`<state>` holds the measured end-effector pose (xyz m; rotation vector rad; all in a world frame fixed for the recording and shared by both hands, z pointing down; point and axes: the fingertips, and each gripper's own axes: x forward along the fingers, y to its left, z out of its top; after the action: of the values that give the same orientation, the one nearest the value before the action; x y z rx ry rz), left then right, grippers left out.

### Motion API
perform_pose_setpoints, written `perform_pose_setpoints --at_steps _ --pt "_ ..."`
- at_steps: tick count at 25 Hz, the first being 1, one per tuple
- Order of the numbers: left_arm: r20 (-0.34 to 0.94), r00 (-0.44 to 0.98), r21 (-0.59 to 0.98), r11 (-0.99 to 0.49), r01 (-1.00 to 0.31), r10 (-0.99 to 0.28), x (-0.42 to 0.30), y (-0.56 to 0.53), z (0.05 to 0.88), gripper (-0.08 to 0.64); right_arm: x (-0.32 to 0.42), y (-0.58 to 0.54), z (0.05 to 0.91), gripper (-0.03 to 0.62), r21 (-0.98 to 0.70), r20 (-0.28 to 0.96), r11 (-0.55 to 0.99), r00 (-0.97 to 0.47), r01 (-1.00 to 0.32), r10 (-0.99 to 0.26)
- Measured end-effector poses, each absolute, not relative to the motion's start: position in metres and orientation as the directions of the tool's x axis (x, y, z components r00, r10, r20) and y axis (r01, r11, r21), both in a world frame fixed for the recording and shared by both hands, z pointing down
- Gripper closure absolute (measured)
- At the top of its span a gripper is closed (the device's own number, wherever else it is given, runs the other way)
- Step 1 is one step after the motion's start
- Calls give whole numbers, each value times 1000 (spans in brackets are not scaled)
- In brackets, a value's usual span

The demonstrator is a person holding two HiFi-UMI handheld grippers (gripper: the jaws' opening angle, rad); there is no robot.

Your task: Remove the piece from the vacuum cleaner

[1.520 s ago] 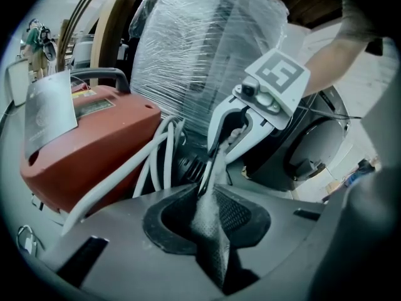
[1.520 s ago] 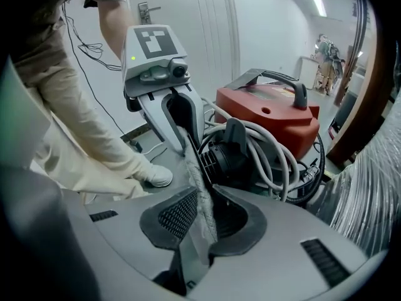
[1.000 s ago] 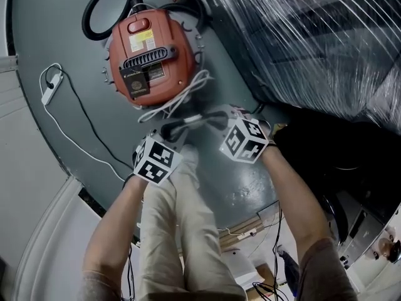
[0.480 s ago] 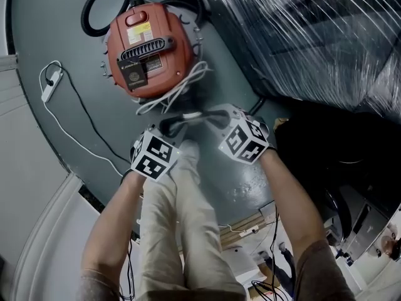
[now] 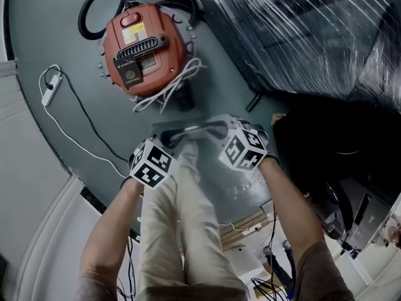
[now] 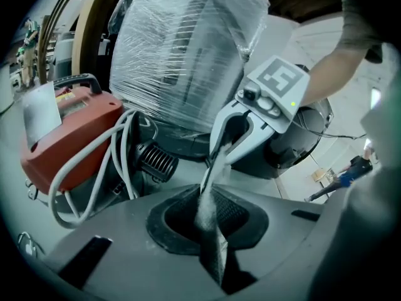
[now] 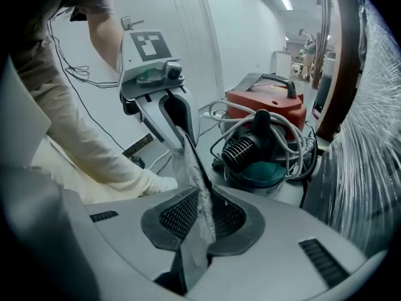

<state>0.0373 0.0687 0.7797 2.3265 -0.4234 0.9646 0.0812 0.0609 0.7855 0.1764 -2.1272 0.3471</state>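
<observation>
The red vacuum cleaner (image 5: 144,49) stands on the grey floor at the upper left, seen also in the left gripper view (image 6: 59,140) and the right gripper view (image 7: 266,115). A thin, flat, dusty grey piece (image 5: 191,130) hangs clear of it between both grippers. My left gripper (image 5: 166,140) grips one end, its jaws closing on it, and the piece (image 6: 210,224) shows edge-on between the pads. My right gripper (image 5: 219,127) is shut on the other end (image 7: 200,196). Each gripper faces the other across the piece.
A white cord (image 5: 166,93) lies looped beside the vacuum and a black hose (image 5: 94,11) curls behind it. A white power strip (image 5: 49,89) with its cable lies left. A plastic-wrapped load (image 5: 301,30) fills the upper right. The person's trouser legs (image 5: 182,218) are below.
Both grippers have drawn back from the vacuum toward the person with the piece between them, and the gap to the white cord has widened.
</observation>
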Motion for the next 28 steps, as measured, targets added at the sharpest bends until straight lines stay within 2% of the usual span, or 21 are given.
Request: perform_pose_setpoints --at_steps 7,16,22,28 --pt "716 698 387 -819 -424 -23 38 67 699 522 83 62 706 549 -195 825 924 -565 -328 -27" --pt "731 682 339 -846 -412 -40 15 44 551 520 63 41 558 548 -151 788 887 -595 -436 -158" --pt "706 704 307 -860 -407 -81 5 22 440 517 50 20 447 546 -93 757 888 -612 -450 -231" --pt "699 712 292 -884 -365 -63 -7 30 353 518 38 28 360 545 -53 744 885 -610 -462 -273"
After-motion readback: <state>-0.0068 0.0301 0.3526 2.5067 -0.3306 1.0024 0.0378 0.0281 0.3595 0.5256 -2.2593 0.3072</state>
